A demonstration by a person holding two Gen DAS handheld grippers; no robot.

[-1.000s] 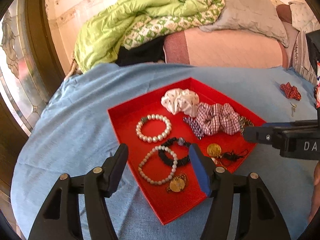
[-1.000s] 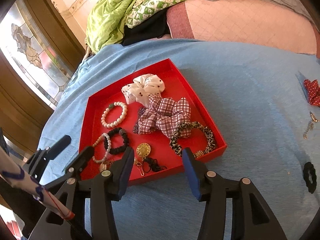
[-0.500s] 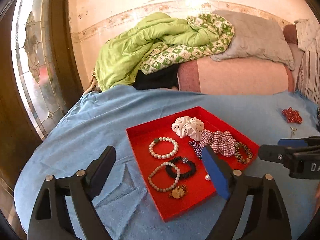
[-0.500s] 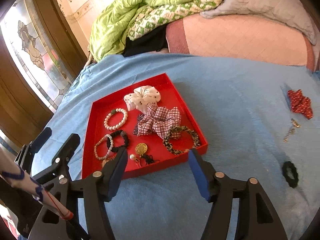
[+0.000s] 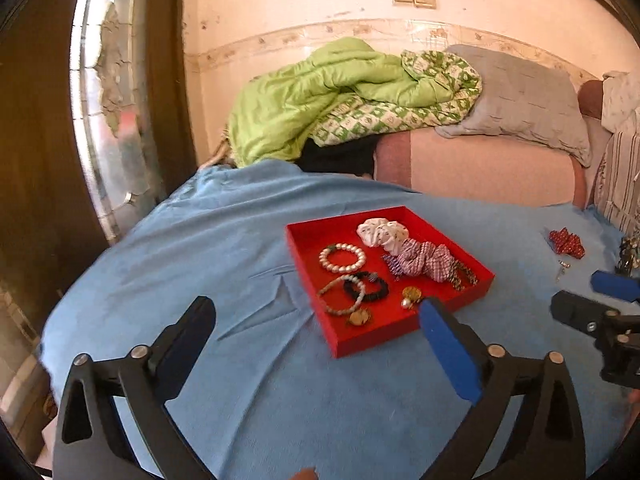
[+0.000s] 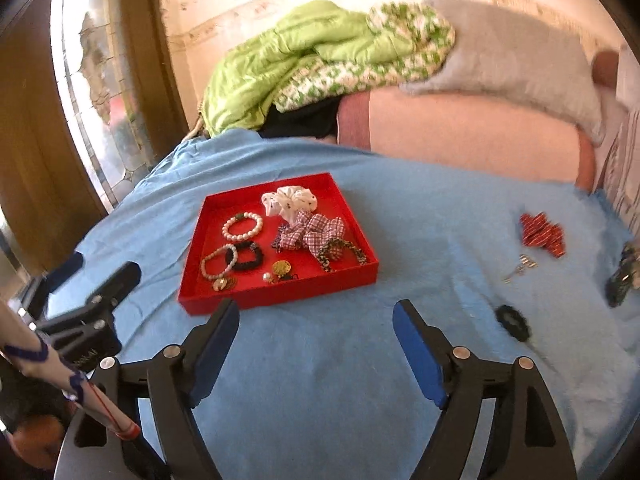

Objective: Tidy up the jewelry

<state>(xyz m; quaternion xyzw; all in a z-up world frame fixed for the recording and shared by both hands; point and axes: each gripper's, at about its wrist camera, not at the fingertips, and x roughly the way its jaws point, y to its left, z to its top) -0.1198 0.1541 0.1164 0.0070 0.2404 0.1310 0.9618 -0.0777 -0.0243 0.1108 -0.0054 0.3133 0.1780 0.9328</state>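
A red tray [image 5: 316,276] [image 6: 192,252] lies on the blue bedspread. In it are a white pearl bracelet [image 5: 342,257] [image 6: 242,227], a black bead bracelet [image 5: 366,286] [image 6: 244,257], a white scrunchie [image 5: 382,232] [image 6: 290,199], a plaid scrunchie [image 5: 424,260] [image 6: 316,232] and gold pendants [image 6: 281,269]. My left gripper [image 5: 316,316] hovers short of the tray's near corner, its jaws opening with nothing between them. My right gripper [image 6: 316,320] hangs before the tray's front wall, jaws also opening and empty. Each gripper shows at the edge of the other's view.
On the spread right of the tray lie a red patterned scrunchie [image 6: 542,234] [image 5: 566,242], a small metal clip [image 6: 520,266], a black hair tie [image 6: 512,322] and a dark object [image 6: 620,280]. A green quilt [image 5: 340,92], pillows and a glass door [image 5: 108,112] stand behind.
Both grippers have drawn back and up from the tray, so it now looks smaller and farther. Both sets of jaws have spread much wider. The tray's contents have not moved.
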